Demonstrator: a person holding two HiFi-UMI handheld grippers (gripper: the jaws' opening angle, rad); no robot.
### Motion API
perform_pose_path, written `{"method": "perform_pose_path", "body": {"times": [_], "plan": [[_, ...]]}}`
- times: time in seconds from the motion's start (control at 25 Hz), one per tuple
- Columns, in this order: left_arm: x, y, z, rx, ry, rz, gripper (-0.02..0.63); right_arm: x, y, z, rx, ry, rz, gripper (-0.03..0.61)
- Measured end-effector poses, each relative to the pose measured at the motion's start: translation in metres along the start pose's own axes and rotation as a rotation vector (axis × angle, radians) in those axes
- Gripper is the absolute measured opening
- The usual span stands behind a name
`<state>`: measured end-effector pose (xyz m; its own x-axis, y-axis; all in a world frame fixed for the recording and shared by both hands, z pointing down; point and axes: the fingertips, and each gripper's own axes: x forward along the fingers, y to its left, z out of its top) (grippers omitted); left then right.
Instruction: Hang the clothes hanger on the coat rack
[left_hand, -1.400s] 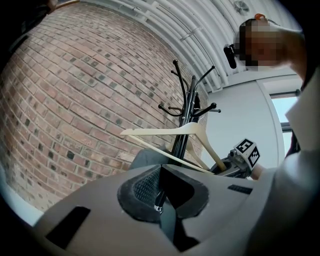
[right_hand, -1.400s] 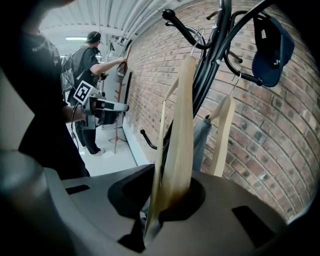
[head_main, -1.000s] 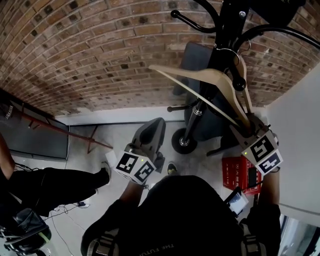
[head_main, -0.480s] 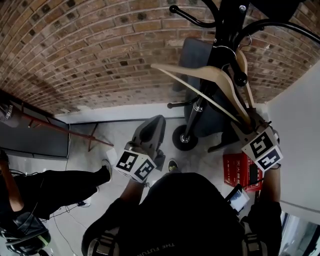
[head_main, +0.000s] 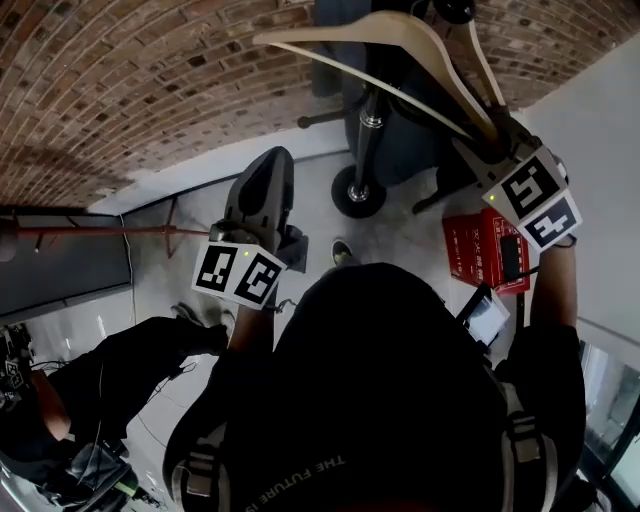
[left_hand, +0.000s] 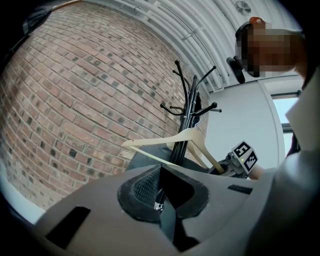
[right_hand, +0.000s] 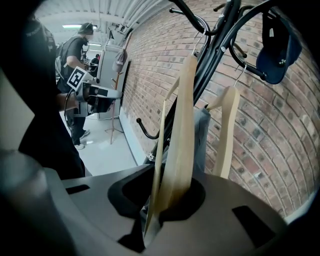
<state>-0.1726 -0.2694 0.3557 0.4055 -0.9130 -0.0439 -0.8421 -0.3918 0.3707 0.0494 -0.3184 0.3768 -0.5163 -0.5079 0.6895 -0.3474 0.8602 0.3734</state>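
Note:
A pale wooden clothes hanger (head_main: 400, 40) stretches across the black coat rack (head_main: 370, 120) at the top of the head view. My right gripper (head_main: 490, 135) is shut on the hanger's right end, and the shoulder (right_hand: 182, 140) runs up from between its jaws toward the rack's arms (right_hand: 215, 55). The hanger's hook is out of frame. My left gripper (head_main: 266, 165) hovers left of the rack's base, held level, its jaws slightly apart and open with nothing in them. In the left gripper view the hanger (left_hand: 170, 142) and the right gripper (left_hand: 235, 162) show past the left gripper (left_hand: 161, 187).
A second wooden hanger (right_hand: 227, 130) and a navy cap (right_hand: 277, 50) hang on the rack, with a dark garment (head_main: 420, 130) behind the pole. A brick wall (head_main: 150, 80) is behind, a white wall at right, a red crate (head_main: 485, 250) on the floor. A person (right_hand: 75, 65) stands at left.
The head view has tipped down, so the rack's top has left the frame. Both grippers stand much as before, the right one still gripping the hanger's end.

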Motion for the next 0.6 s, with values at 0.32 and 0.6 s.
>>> {"method": "perform_pose_path", "body": {"times": [0.32,0.6], "plan": [[-0.0027,-0.0046,-0.0081,0.0,0.008,-0.004,0.018,0.0018,0.0046,-0.0062,0.003,-0.002,-0.003,0.046],[-0.0043,-0.0071,-0.0097,0.005,0.013,-0.003,0.018,0.003,0.0039,-0.0075,0.001,-0.015,-0.032,0.046]]}}
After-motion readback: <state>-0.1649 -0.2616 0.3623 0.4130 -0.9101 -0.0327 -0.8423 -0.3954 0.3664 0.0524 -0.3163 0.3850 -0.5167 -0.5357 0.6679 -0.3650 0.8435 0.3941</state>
